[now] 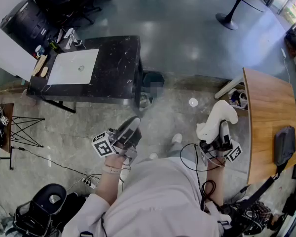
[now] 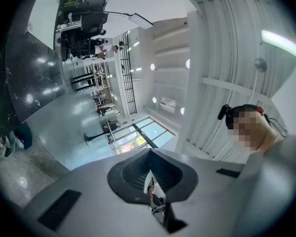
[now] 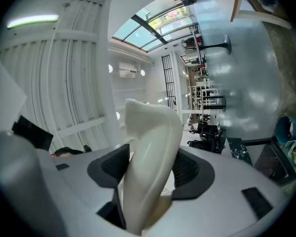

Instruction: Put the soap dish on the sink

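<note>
Soap dish (image 3: 149,162), white and curved, is pinched between the two dark pads of the right gripper (image 3: 150,177). The pads press on its lower part from either side, and its rounded upper end sticks up past the jaws. From above, the dish rises out of that gripper in front of the person's right side, tilted up and away from the body. The right gripper's marker cube (image 1: 233,152) sits just behind the grip, with a black cable looping off it toward the person's pale shirt (image 1: 163,196).

The left gripper (image 2: 151,177) has its jaws pressed together, pad against pad, with only a thin seam showing between them. It also points upward, held out ahead of the person's left side, its marker cube (image 1: 102,145) beside the wrist.

Both grippers hover over a speckled stone floor (image 1: 89,127). The sink (image 1: 64,70), a white rectangular basin, is set into a black marble counter (image 1: 116,63) well apart from the dish, up ahead and to the person's left. A few small items lie at the counter's far edge, too small to tell. A teal bin (image 1: 153,79) stands just beside the counter. To the person's right a wooden table (image 1: 266,112) carries a dark pouch (image 1: 284,144).
</note>
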Available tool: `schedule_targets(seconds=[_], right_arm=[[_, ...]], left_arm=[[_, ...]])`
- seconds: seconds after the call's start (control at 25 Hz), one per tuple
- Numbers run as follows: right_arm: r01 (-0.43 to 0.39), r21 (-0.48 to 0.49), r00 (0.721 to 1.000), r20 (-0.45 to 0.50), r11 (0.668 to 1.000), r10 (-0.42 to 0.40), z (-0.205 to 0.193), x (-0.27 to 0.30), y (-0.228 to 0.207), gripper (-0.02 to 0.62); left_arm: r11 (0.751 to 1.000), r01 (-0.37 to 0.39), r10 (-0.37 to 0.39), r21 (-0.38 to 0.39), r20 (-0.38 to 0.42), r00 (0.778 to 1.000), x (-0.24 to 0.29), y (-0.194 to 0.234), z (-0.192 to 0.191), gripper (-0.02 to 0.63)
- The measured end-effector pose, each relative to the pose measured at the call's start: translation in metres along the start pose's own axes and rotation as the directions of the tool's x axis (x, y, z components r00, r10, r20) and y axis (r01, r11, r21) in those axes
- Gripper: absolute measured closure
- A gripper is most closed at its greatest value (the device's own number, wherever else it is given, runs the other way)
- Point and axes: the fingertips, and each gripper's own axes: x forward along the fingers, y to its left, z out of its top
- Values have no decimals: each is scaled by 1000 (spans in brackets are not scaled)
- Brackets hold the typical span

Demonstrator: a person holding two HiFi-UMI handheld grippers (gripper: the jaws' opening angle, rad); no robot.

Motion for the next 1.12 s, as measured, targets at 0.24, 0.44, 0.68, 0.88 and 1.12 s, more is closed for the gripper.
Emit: schedule_targets(seconds=[0.24,0.44,0.68,0.88,1.12], right_arm=[[-27,19,1000,-6,999,27,4,19,-17,326],[-28,44,999,-23,999,29,21,41,-48,327],[-12,80,999,-37,997,15,64,75,-97,327],[21,126,998,-65,992,-13,102,111,-147,327],[37,163,991,-135,986,-15,160,178,-206,327]], left_arm=[[1000,-23,22,18,14,1000,-3,14,9,600],[998,-56,55,27,37,998,12,36,17,600],[994,-103,101,29,57,993,54,76,33,600],[988,-154,152,29,68,986,103,116,51,600],[976,-216,211,30,113,971,169,168,83,600]])
